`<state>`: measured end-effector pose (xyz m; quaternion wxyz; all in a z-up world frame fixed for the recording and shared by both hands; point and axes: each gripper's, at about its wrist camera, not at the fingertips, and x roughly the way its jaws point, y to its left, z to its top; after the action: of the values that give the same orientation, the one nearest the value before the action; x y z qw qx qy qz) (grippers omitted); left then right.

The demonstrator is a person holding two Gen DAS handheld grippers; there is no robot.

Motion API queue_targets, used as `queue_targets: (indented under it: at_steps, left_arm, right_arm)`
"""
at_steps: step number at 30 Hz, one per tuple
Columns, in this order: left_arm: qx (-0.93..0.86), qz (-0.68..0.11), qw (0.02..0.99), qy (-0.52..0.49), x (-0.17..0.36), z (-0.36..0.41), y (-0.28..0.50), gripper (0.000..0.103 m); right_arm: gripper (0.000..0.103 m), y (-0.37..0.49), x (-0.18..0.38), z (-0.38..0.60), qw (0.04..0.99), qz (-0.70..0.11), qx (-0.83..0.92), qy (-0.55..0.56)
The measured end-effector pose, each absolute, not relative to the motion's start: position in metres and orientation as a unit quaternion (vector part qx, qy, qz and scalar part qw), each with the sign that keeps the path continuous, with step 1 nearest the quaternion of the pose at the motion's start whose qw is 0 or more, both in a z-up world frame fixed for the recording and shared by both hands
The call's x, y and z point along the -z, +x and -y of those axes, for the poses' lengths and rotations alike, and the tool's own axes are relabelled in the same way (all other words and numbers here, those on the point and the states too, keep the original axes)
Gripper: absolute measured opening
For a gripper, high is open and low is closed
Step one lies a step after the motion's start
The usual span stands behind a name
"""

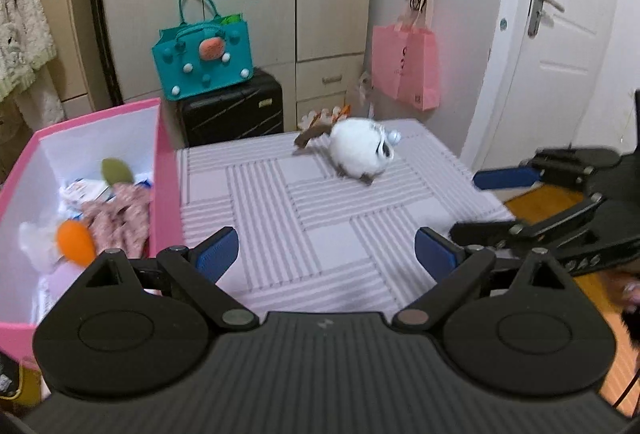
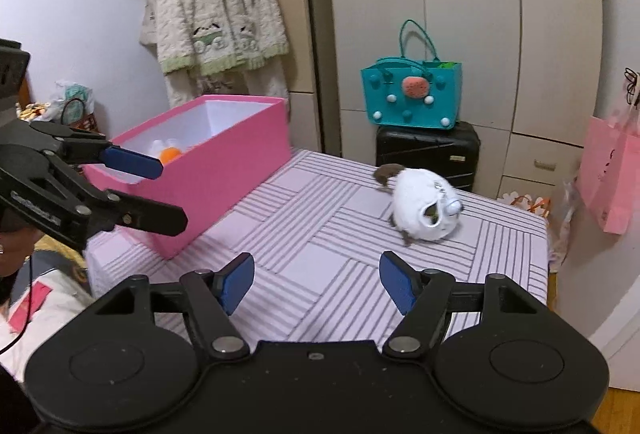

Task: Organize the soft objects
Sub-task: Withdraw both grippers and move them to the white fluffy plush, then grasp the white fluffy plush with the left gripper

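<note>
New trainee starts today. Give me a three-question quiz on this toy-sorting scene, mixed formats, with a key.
1. True or false: the white plush toy lies inside the pink box.
2. What is between the left claw fingers? A) the toy B) nothing C) a cloth
3. Fill in: the teal bag stands on a black ____.

Key: 1 false, it lies on the striped table cover; 2 B; 3 suitcase.

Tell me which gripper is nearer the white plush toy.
Right, slightly. The right gripper is open just short of the plush toy; the left gripper, also open, sits farther back, beside the pink box.
</note>
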<state>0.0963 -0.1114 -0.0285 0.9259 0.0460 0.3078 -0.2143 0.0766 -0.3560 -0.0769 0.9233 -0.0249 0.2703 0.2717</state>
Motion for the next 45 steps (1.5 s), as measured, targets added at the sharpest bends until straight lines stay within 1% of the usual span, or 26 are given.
queue_targets:
  at_steps: [4, 9, 10, 13, 17, 19, 22, 24, 30, 37, 40, 42, 45]
  left_arm:
    - [0.209, -0.293, 0.933, 0.016, 0.039, 0.122, 0.117, 0.100]
    - [0.197, -0.319, 0.927, -0.021, 0.062, 0.135, 0.150, 0.100]
    - [0.198, -0.320, 0.926, -0.024, 0.066, 0.138, 0.156, 0.100]
    - [0.206, -0.316, 0.926, -0.031, 0.075, 0.149, 0.169, 0.100]
    - [0.209, -0.295, 0.932, -0.041, 0.083, 0.160, 0.183, 0.100]
    - [0.213, -0.286, 0.933, -0.054, 0.086, 0.164, 0.190, 0.103]
    - [0.211, -0.277, 0.934, -0.075, 0.090, 0.169, 0.205, 0.103]
    - [0.210, -0.275, 0.935, -0.082, 0.093, 0.172, 0.214, 0.103]
    - [0.200, -0.272, 0.939, -0.072, 0.104, 0.187, 0.239, 0.103]
    - [0.207, -0.287, 0.932, -0.077, 0.115, 0.197, 0.261, 0.103]
    - [0.219, -0.301, 0.924, -0.090, 0.120, 0.199, 0.269, 0.101]
    - [0.225, -0.307, 0.919, -0.101, 0.123, 0.200, 0.273, 0.099]
    - [0.238, -0.310, 0.915, -0.099, 0.127, 0.202, 0.276, 0.091]
  right_arm:
    - [0.076, 0.098, 0.094, 0.364, 0.929, -0.261, -0.262, -0.017]
    - [0.076, 0.126, 0.114, 0.369, 0.930, -0.259, -0.262, -0.013]
    - [0.077, 0.131, 0.117, 0.369, 0.931, -0.257, -0.258, -0.014]
    - [0.088, 0.146, 0.125, 0.373, 0.935, -0.250, -0.253, -0.011]
    - [0.091, 0.162, 0.131, 0.377, 0.943, -0.224, -0.245, -0.013]
    - [0.091, 0.168, 0.133, 0.379, 0.949, -0.205, -0.237, -0.022]
    - [0.091, 0.179, 0.135, 0.383, 0.956, -0.185, -0.227, -0.027]
    - [0.091, 0.187, 0.137, 0.386, 0.957, -0.185, -0.223, -0.025]
    - [0.091, 0.218, 0.148, 0.387, 0.940, -0.245, -0.234, -0.032]
    - [0.091, 0.245, 0.157, 0.382, 0.927, -0.276, -0.251, -0.034]
    - [0.091, 0.253, 0.162, 0.380, 0.924, -0.284, -0.256, -0.028]
    - [0.088, 0.256, 0.164, 0.379, 0.923, -0.285, -0.256, -0.025]
    - [0.079, 0.258, 0.166, 0.379, 0.926, -0.278, -0.255, -0.020]
